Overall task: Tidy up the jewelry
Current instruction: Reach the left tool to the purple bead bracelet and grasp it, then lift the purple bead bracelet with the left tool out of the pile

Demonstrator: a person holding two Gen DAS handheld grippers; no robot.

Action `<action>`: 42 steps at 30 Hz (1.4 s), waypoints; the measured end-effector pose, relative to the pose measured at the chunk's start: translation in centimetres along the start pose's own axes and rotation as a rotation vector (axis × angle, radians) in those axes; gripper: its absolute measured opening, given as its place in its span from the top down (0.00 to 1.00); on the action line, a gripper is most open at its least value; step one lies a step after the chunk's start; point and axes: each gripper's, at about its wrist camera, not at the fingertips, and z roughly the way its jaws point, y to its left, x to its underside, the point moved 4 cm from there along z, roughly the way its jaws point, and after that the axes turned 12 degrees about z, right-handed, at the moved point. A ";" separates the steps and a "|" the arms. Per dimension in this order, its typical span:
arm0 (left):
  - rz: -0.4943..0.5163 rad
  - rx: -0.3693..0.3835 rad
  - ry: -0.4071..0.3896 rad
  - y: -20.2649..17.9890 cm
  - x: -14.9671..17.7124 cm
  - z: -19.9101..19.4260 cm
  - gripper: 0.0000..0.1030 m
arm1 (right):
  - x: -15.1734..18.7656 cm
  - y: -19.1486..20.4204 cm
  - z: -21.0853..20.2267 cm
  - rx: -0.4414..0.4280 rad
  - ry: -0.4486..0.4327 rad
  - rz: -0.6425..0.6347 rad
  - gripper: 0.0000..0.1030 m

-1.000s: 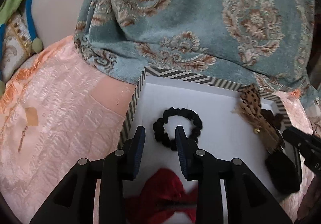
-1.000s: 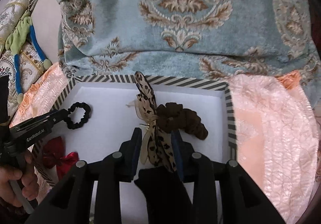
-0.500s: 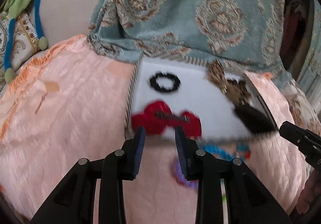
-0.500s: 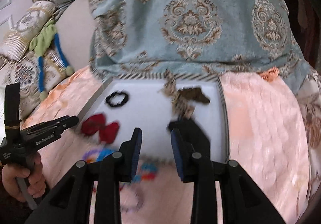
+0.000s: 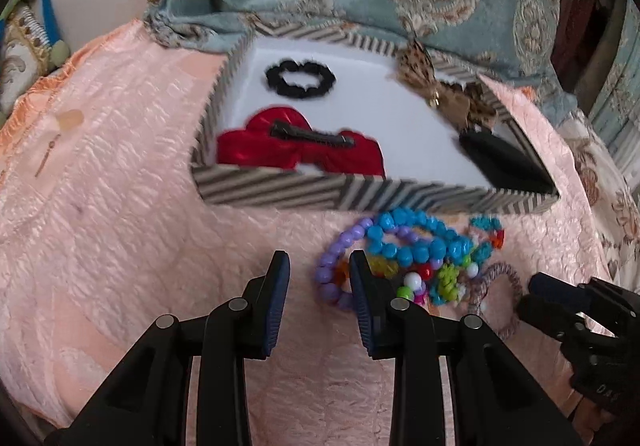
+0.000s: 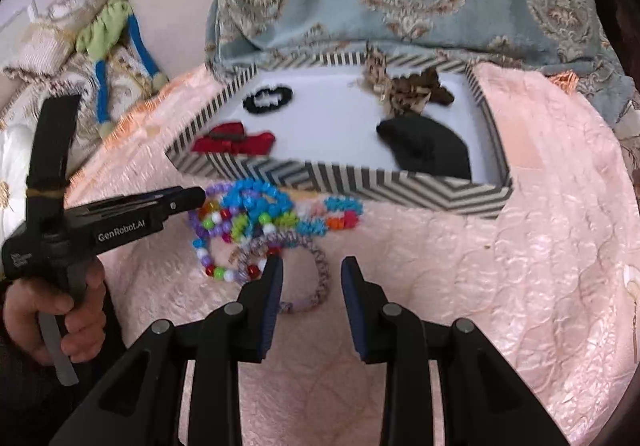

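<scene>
Both claws have drawn back out of the striped box since a second ago. Then the left claw sat over the black scrunchie inside the box and the right claw straddled the leopard bow. Now each hangs over the pink bedspread (image 6: 540,246) short of the box's near wall. Judgement: the hair pieces are placed, and the bead pile is the next lot to sort.

Left wrist view, left to right:
- Left claw (image 5: 320,276), lower centre: jaws apart, nothing between them. Its right finger lies just beside the purple bead bracelet (image 5: 332,266).
- Bead pile (image 5: 420,258), right of centre, on the bedspread just outside the box's near wall: blue, purple and mixed-colour strands tangled together.
- Braided lilac hair tie (image 5: 508,298), lower right, touching the pile's edge.

Right wrist view:
- Right claw (image 6: 310,274), lower centre: jaws apart and empty, the hair tie's loop lying between and just beyond the tips.

Striped box (image 5: 280,188), upper centre, white floor, contents left to right:
- Black scrunchie (image 5: 300,80), far left corner.
- Red bow (image 5: 296,150) with a dark clip on it, near left.
- Leopard bow (image 5: 420,68) against the far wall, something brown behind it, blurred.
- Black fabric piece (image 5: 504,162), near right corner.

No beads in the box yet.
</scene>
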 end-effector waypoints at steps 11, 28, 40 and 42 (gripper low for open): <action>0.031 0.009 -0.010 -0.4 0.0 0.1 1.00 | 0.9 0.8 2.1 0.047 0.042 -0.064 0.72; -0.068 -0.012 -0.158 2.0 -0.7 -4.0 1.00 | 0.1 0.0 1.1 0.041 -0.002 -0.037 0.92; -0.009 0.072 -0.239 1.4 -1.4 -7.1 1.00 | -0.2 -1.4 -2.9 0.002 -0.094 0.069 0.92; -0.057 0.073 -0.172 2.3 -1.2 -5.7 1.00 | -0.1 -1.4 -2.6 0.011 -0.079 0.064 0.92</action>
